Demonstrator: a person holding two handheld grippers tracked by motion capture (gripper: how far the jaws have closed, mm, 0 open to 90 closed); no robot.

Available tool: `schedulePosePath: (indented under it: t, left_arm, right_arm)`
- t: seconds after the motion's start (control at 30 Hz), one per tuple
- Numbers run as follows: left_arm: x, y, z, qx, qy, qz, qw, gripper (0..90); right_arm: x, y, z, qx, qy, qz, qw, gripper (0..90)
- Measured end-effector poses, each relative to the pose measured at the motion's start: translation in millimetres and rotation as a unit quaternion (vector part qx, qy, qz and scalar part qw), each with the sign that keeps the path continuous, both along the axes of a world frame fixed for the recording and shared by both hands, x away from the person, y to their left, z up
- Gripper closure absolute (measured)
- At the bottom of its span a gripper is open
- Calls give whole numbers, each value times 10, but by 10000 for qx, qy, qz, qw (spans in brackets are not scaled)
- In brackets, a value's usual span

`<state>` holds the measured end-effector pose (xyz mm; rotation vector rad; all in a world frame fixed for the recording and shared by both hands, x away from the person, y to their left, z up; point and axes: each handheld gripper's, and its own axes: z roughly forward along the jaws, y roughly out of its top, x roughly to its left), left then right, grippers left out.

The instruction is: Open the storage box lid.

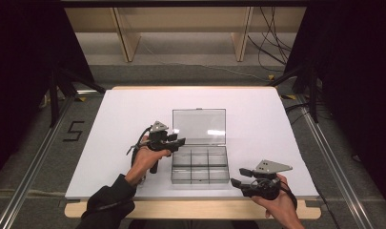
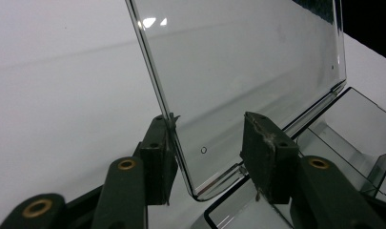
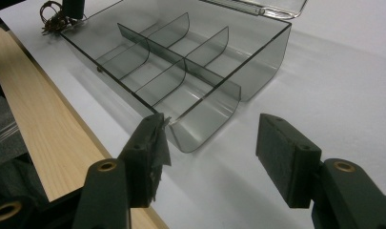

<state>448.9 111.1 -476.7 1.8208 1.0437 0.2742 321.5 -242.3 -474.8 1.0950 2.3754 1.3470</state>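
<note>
A clear smoky plastic compartment box (image 1: 200, 177) sits near the middle front of the white table, its dividers (image 3: 181, 62) forming several empty cells. Its transparent lid (image 1: 199, 126) is raised, hinged at the back. My left gripper (image 1: 178, 140) is at the lid's left side. In the left gripper view the lid (image 2: 243, 67) has its lower corner between the jaws of my left gripper (image 2: 209, 157), which is open; the left pad (image 2: 157, 157) meets the lid's edge. My right gripper (image 1: 238, 176) stands open just right of the box's front corner (image 3: 200, 129), nothing held in the gripper (image 3: 212, 148).
The white table top (image 1: 133, 109) has free room to the left, right and behind the box. A wooden strip (image 1: 190, 209) runs along the front edge. Black frame legs (image 1: 55, 95) and cables (image 1: 271, 47) stand beyond the table.
</note>
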Motion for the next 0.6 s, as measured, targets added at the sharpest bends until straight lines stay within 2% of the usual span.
schedulePosePath:
  t: [0.03,0.1,0.4,0.47,0.53,0.6]
  left_arm:
    - [3,3,1,13,1,-16,10000,544]
    - [12,4,6,13,45,-27,10000,544]
    - [11,7,1,-121,245,127,9995,538]
    - [23,22,0,-61,273,103,9996,534]
    - [18,15,-10,-205,343,185,9990,532]
    - [23,21,-8,-173,380,204,9989,525]
  right_arm:
    - [13,-9,-5,-20,-99,8,9999,441]
    - [17,-9,-7,-41,-142,9,9999,442]
    - [13,-12,-5,-40,-115,4,9999,442]
    - [11,-12,-3,-37,-108,10,9999,442]
    - [13,-13,-6,-43,-101,-1,9999,443]
    - [10,-12,-3,-28,-111,6,9999,443]
